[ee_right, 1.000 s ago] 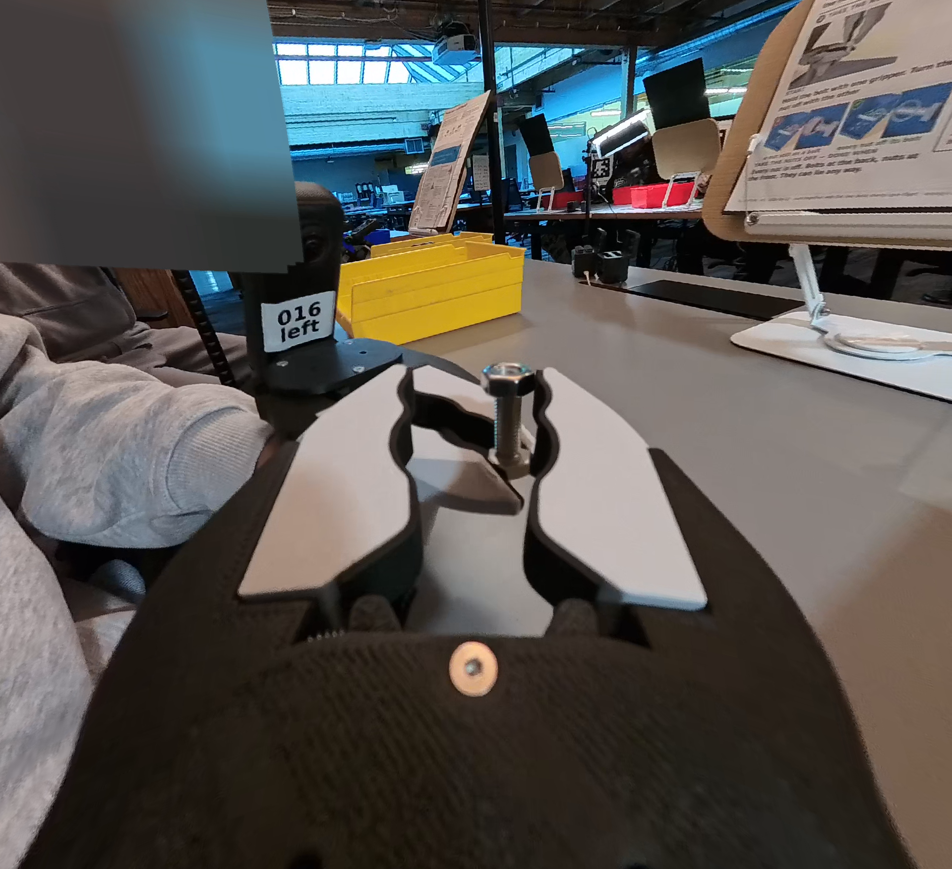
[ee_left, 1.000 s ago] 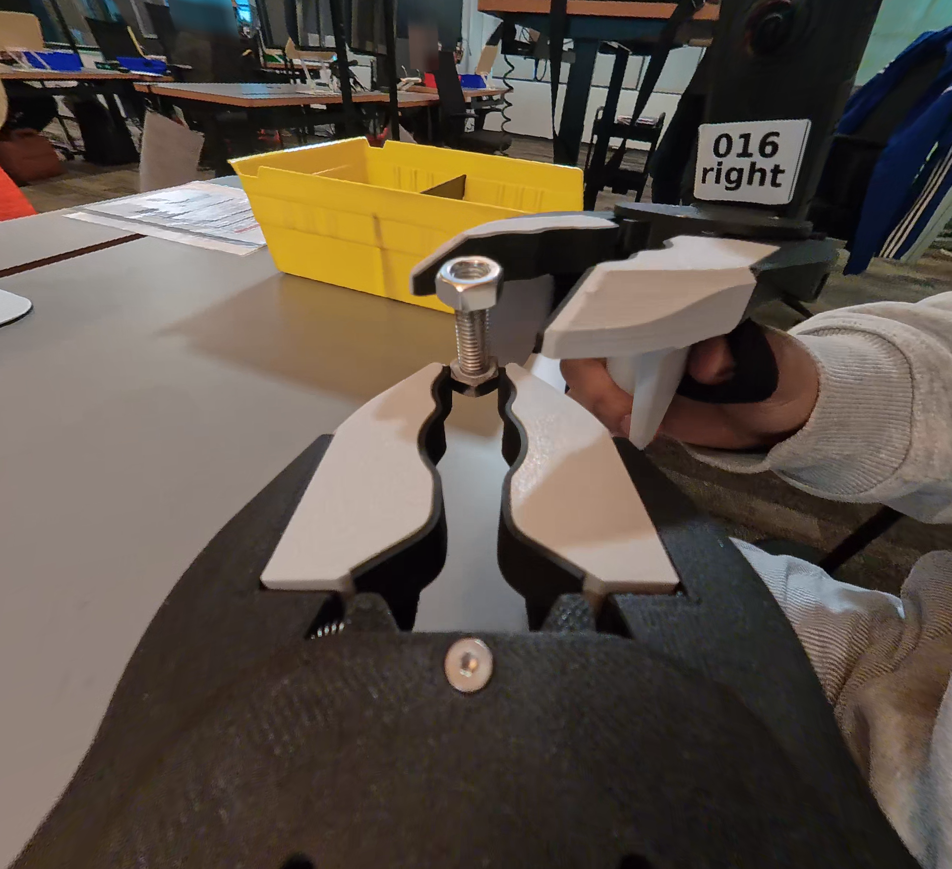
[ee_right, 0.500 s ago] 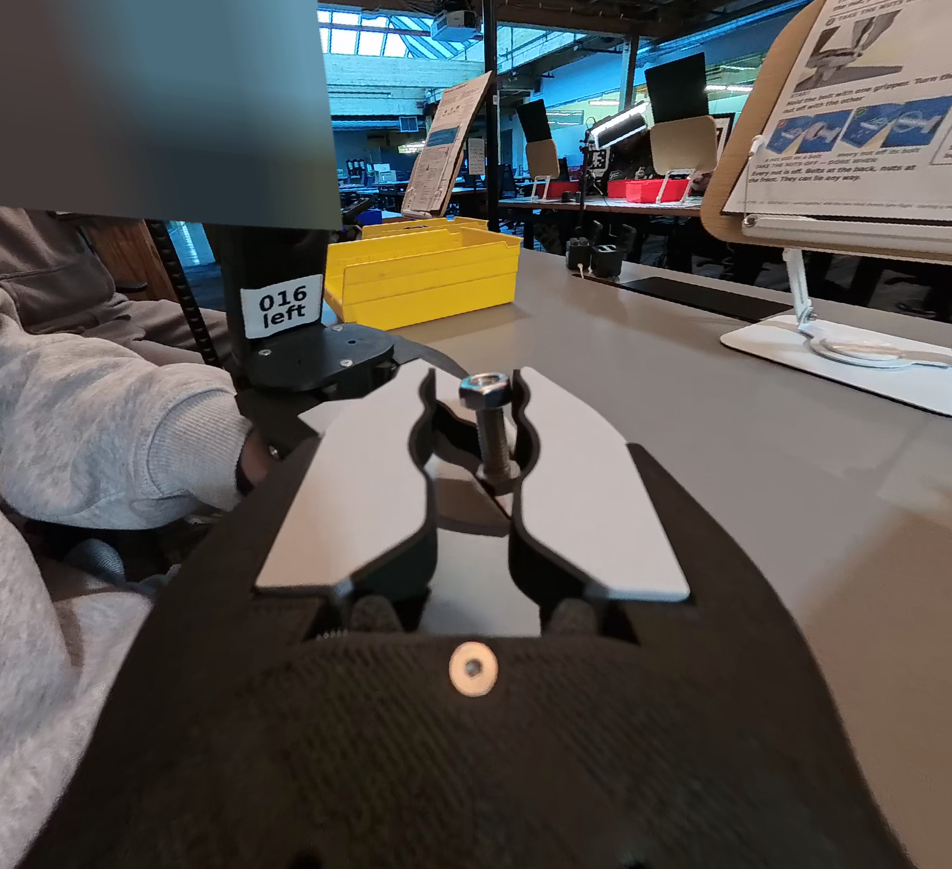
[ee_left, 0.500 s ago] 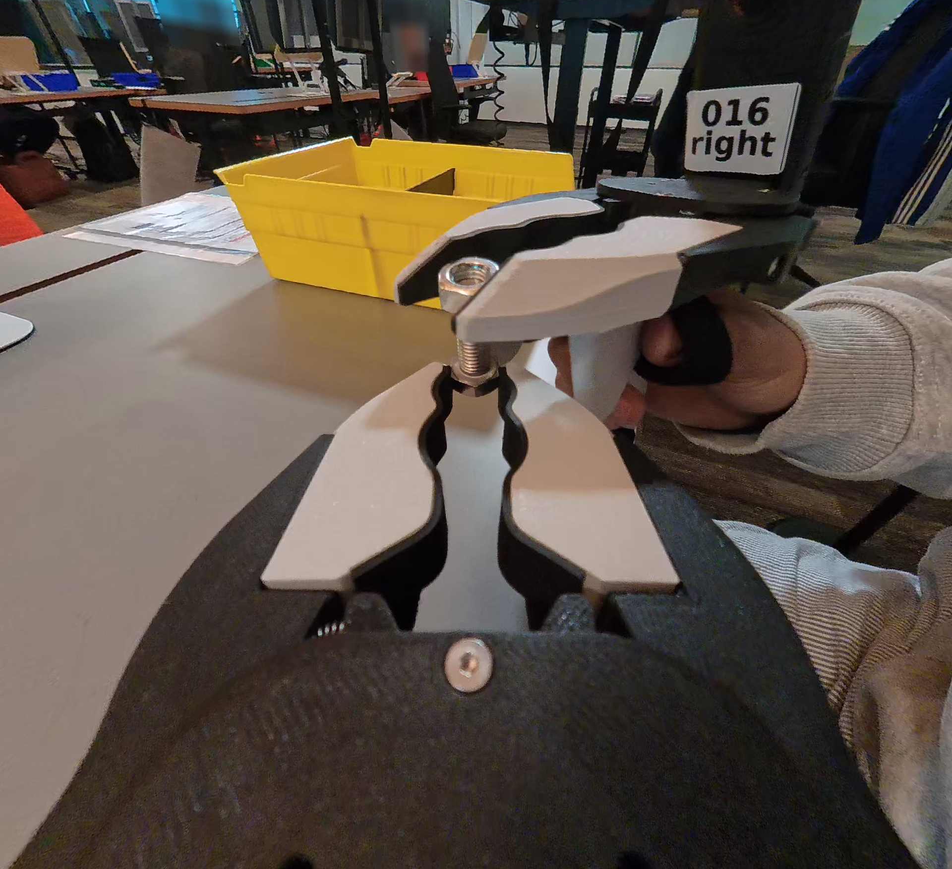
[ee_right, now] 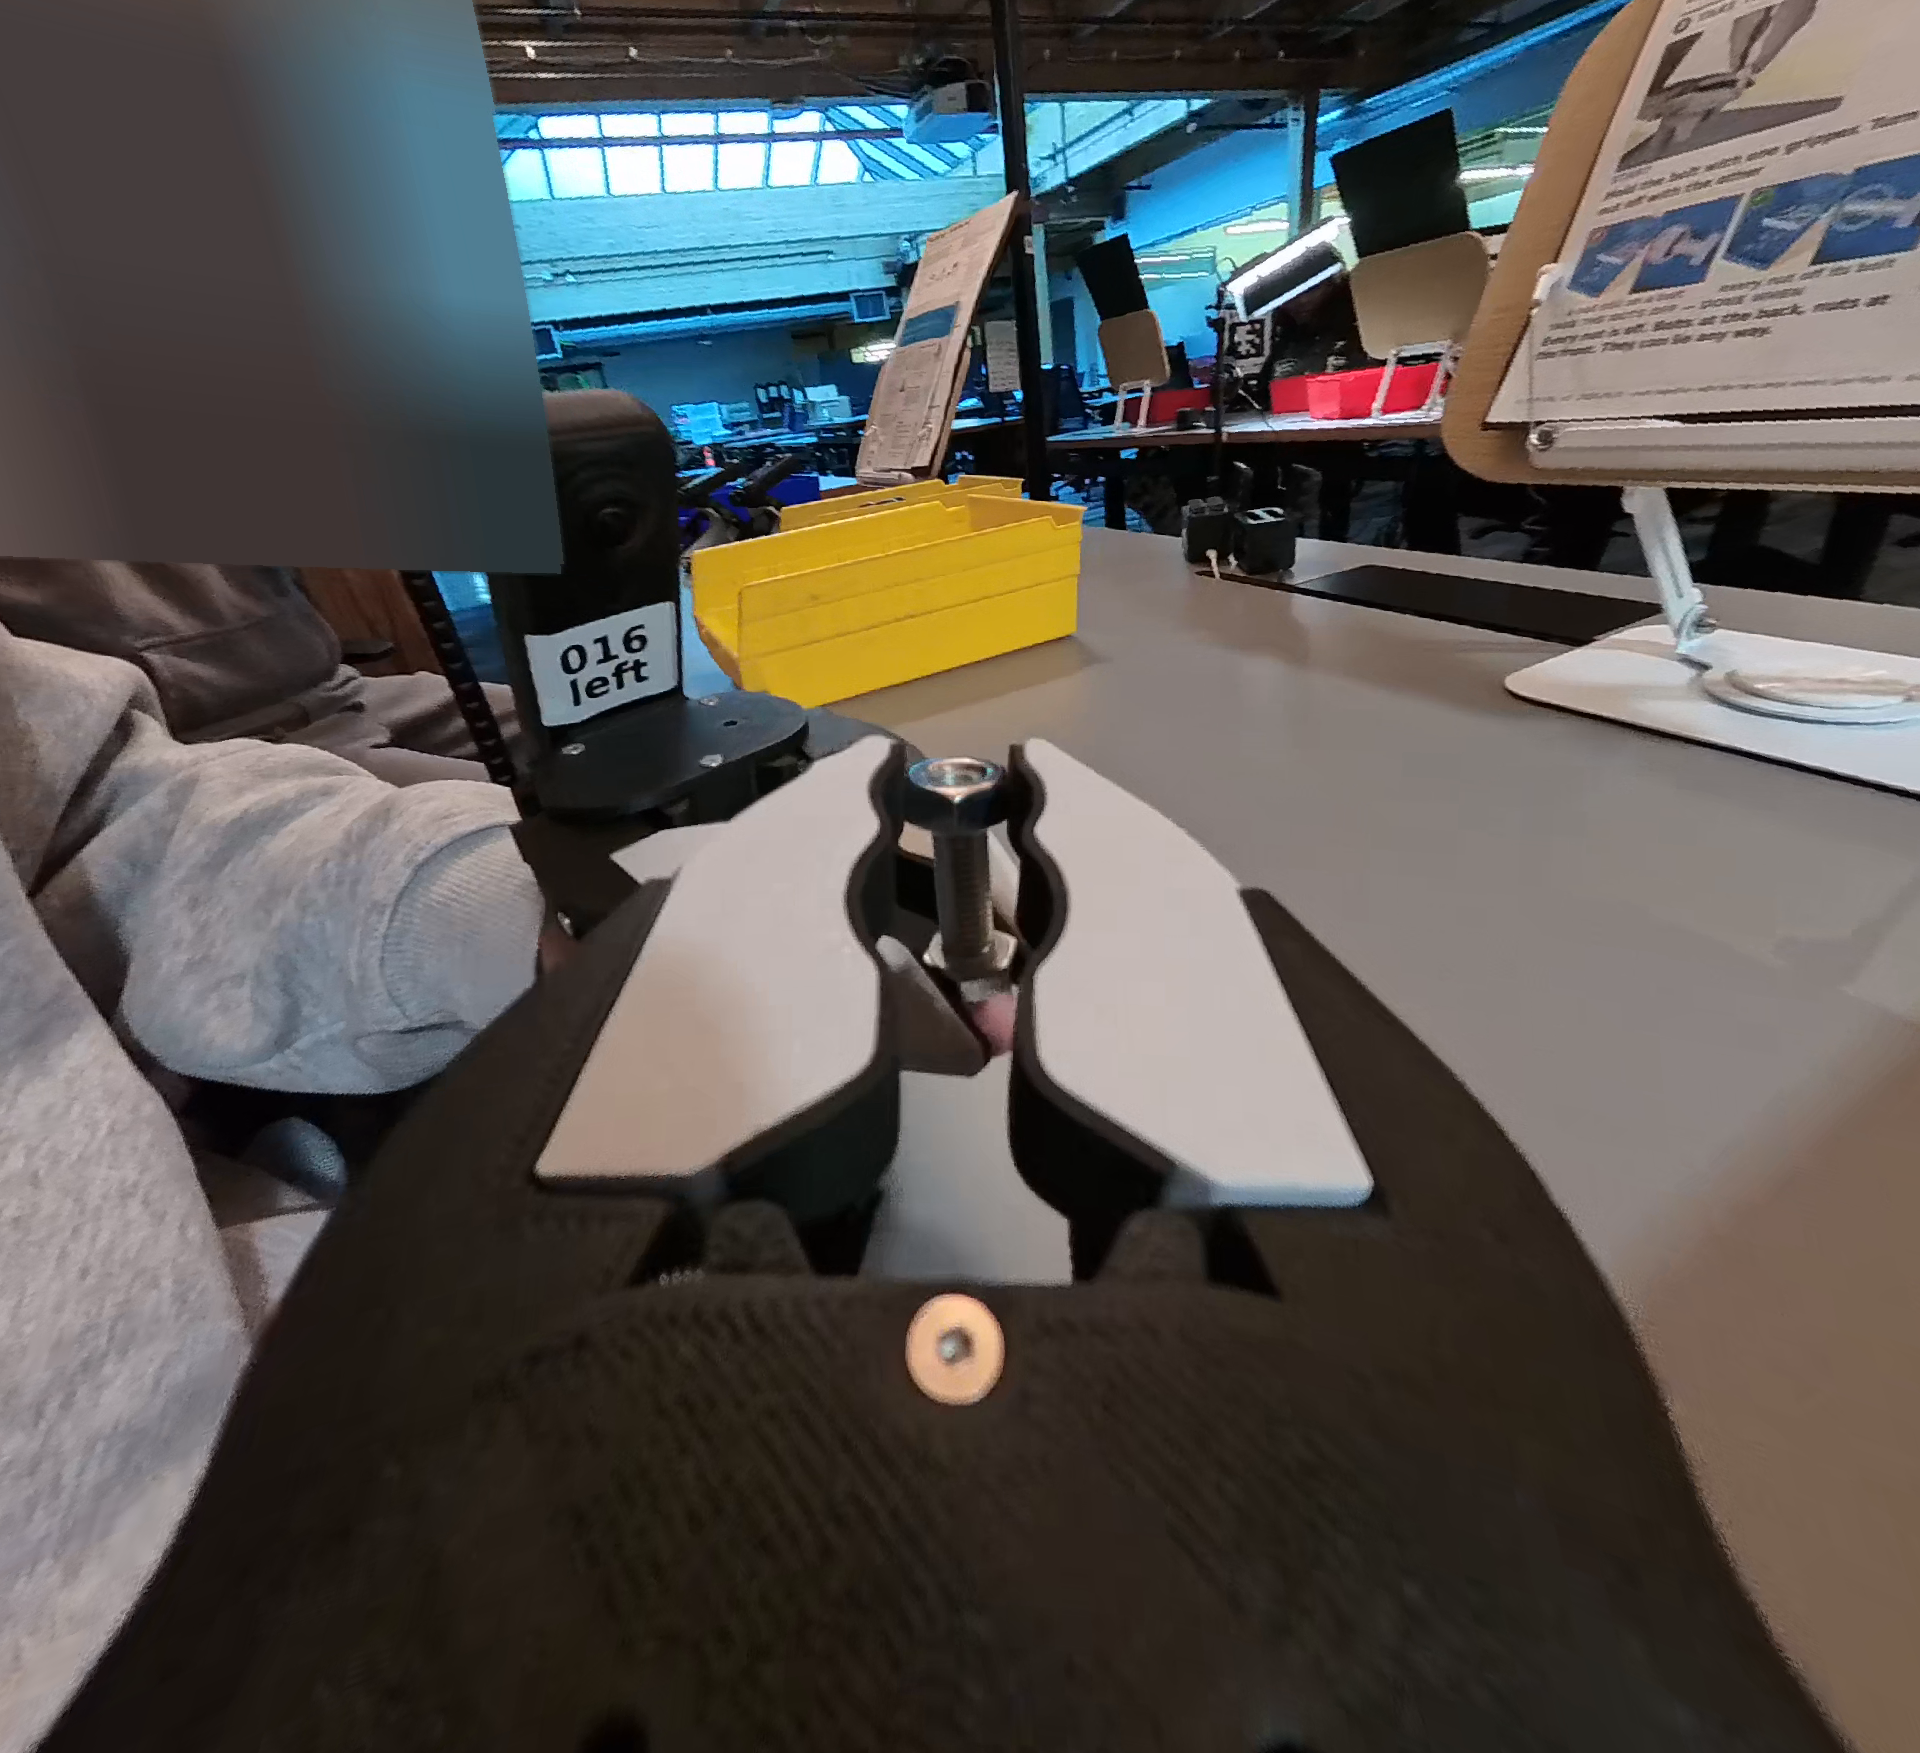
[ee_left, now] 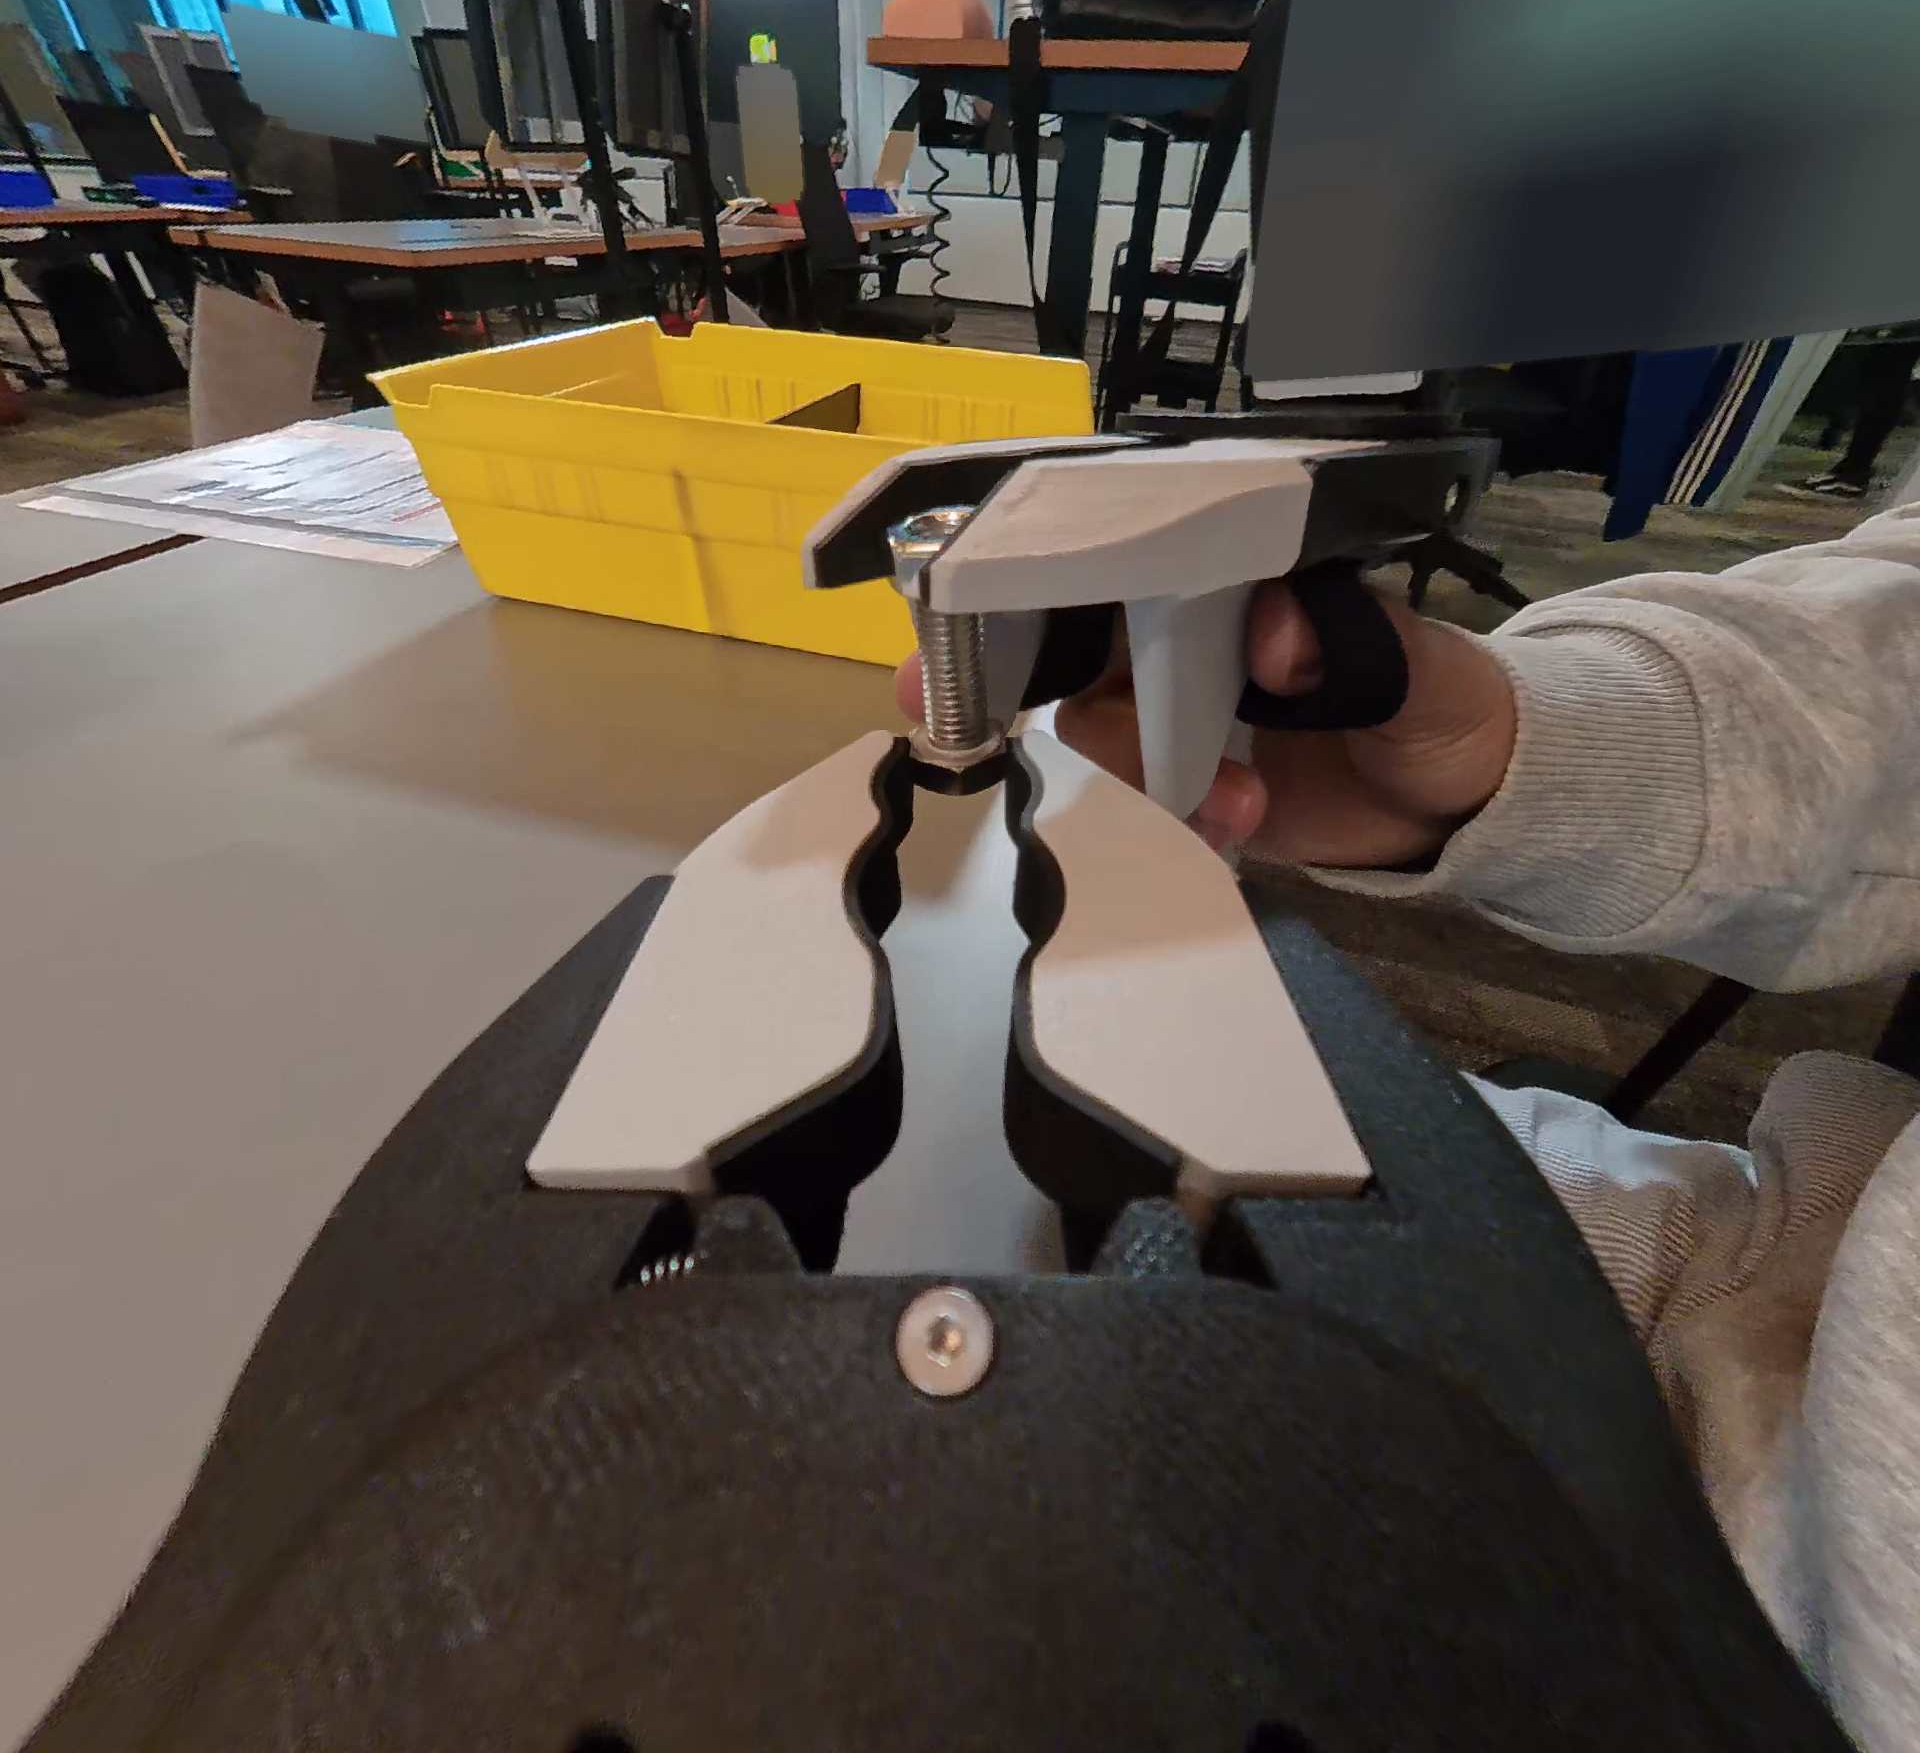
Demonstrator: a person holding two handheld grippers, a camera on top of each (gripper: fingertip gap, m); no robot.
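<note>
The left gripper [ee_left: 953,753] pinches a nut [ee_left: 954,755] threaded low on an upright steel bolt [ee_left: 951,664]. The right gripper [ee_right: 951,773], crossing sideways above, is clamped on the bolt's hex head [ee_right: 953,787]. Both are held over the near edge of a grey table [ee_left: 208,820]. The left gripper's post carries a white sticker with black print [ee_right: 603,662]. Behind stands a yellow divided bin [ee_left: 665,477], with a printed sheet [ee_left: 260,482] lying beside it. To the right, a clipboard stand [ee_right: 1704,654] holds an illustrated instruction page [ee_right: 1756,176].
</note>
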